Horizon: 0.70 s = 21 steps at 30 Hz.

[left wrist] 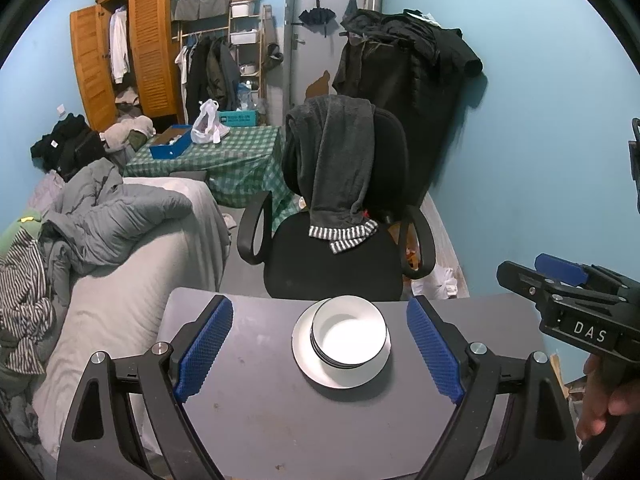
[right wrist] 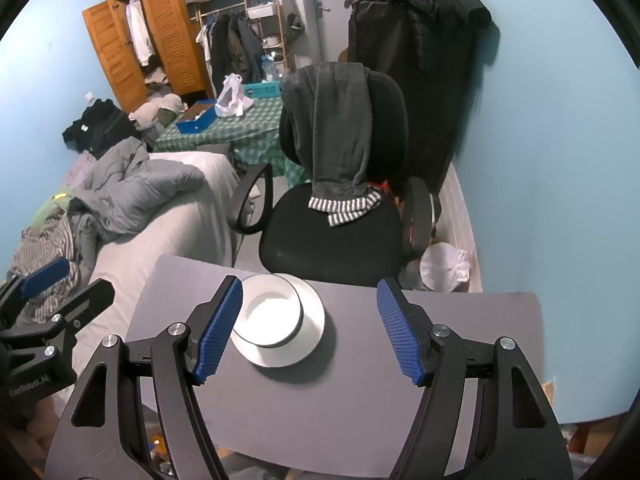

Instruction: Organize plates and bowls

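Note:
A stack of white bowls (left wrist: 349,331) sits on a white plate (left wrist: 308,354) near the far edge of the grey table (left wrist: 248,412). In the right wrist view the bowls (right wrist: 267,312) and plate (right wrist: 312,332) lie left of centre on the table (right wrist: 360,392). My left gripper (left wrist: 320,348) is open and empty, its blue pads (left wrist: 204,348) either side of the stack, above the table. My right gripper (right wrist: 310,326) is open and empty, over the table to the right of the stack. It also shows at the right edge of the left wrist view (left wrist: 560,276).
A black office chair (left wrist: 340,252) with a grey garment over its back stands just beyond the table. A bed with grey bedding (left wrist: 120,240) lies to the left. A blue wall (left wrist: 540,160) is on the right. A checked table (left wrist: 232,156) and wardrobe (left wrist: 128,48) stand further back.

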Motion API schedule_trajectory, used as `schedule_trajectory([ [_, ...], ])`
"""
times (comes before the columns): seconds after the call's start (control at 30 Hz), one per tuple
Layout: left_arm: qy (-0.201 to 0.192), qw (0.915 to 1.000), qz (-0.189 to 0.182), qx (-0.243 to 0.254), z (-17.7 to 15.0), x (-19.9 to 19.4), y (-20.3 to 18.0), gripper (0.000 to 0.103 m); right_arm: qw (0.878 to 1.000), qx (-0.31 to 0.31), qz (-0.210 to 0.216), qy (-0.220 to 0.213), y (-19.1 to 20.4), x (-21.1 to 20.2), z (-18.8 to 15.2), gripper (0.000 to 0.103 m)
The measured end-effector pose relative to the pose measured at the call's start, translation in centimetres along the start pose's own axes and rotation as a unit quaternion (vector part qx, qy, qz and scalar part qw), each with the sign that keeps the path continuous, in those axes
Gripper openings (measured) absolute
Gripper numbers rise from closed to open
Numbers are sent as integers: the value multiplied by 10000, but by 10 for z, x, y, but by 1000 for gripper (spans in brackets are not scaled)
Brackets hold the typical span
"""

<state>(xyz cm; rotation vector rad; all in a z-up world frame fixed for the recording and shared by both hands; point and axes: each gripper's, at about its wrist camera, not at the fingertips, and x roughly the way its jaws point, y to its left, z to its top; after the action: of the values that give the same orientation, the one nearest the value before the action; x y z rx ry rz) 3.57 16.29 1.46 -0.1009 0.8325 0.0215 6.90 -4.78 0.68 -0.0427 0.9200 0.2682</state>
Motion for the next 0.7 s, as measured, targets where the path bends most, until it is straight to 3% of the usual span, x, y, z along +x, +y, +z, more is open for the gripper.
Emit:
schedule_trajectory([
  [0.7,79,9999,130,-61,1,2,-6,90,9999,-81,103,89,1,2,0,69],
])
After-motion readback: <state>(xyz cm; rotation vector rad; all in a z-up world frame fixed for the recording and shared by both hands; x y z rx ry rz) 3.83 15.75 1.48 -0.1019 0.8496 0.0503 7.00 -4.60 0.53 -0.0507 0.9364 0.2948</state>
